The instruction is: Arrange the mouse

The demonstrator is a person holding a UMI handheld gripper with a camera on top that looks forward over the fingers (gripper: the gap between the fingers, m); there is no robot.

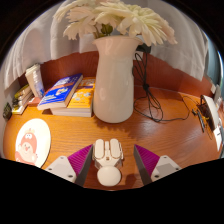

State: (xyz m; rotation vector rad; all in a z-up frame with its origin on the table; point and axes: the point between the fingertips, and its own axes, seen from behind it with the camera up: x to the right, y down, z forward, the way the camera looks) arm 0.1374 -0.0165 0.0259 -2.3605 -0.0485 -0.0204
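I have one view only, from the camera riding on the gripper (108,166), looking forward along its two fingers. It sits low over the wooden desk (170,128), tilted slightly down, so the near desktop fills the lower part. It faces a white vase (114,78) of flowers standing close ahead, almost centred, with a stack of books (66,95) off to one side beyond the fingers. The wide lens bends the desk's far edge. With no second view, nothing is shared.
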